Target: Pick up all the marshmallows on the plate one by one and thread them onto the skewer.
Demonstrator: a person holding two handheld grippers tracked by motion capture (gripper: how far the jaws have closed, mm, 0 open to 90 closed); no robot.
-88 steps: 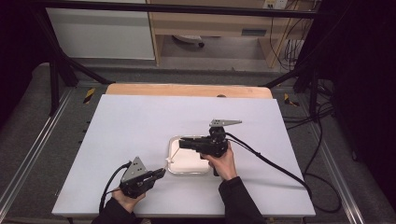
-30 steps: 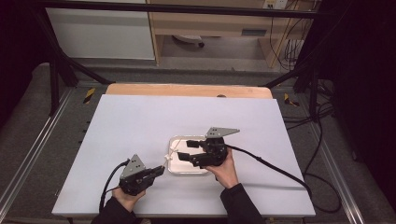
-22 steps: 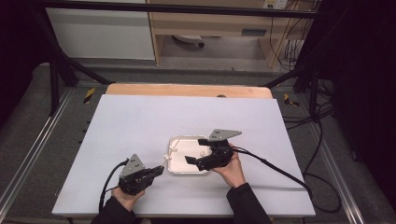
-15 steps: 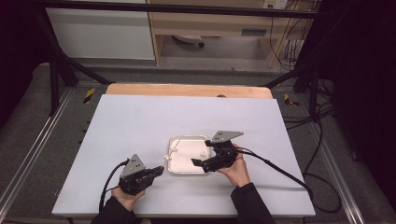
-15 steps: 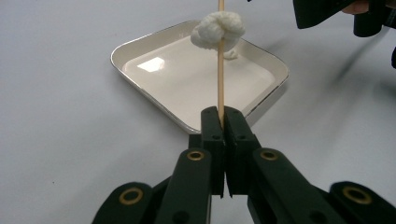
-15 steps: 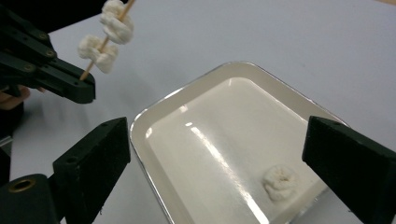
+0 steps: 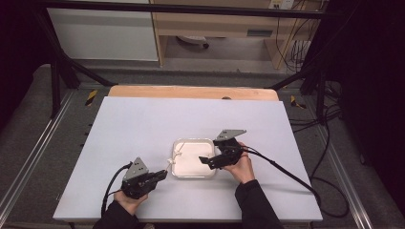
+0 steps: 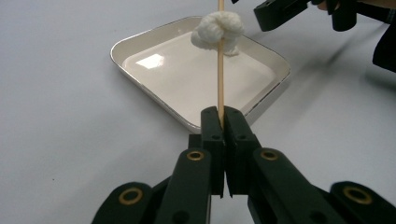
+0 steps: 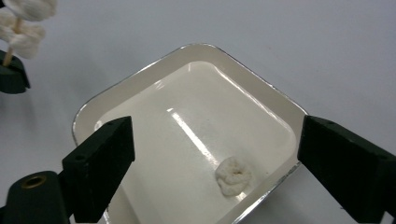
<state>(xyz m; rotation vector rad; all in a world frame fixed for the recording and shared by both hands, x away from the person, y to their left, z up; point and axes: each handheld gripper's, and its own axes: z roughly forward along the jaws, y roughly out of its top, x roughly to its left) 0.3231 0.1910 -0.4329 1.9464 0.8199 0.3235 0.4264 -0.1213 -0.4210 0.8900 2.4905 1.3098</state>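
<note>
The two black jaws of the right gripper point(image 9: 215, 175) are held wide apart above a shallow white square enamel tray point(image 9: 140, 79), with a small white doughy lump point(image 9: 233, 176) seen lying between them, untouched.

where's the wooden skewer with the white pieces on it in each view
High view: the skewer rises from the left gripper at the tray's left edge.
Left gripper view: skewer stands centre, clamped in the jaws.
Right gripper view: skewer in the top left corner.
Shared landmark: the white tray.

White tray point(image 7: 193, 143) (glossy), white dough piece point(image 9: 233, 176).
</note>
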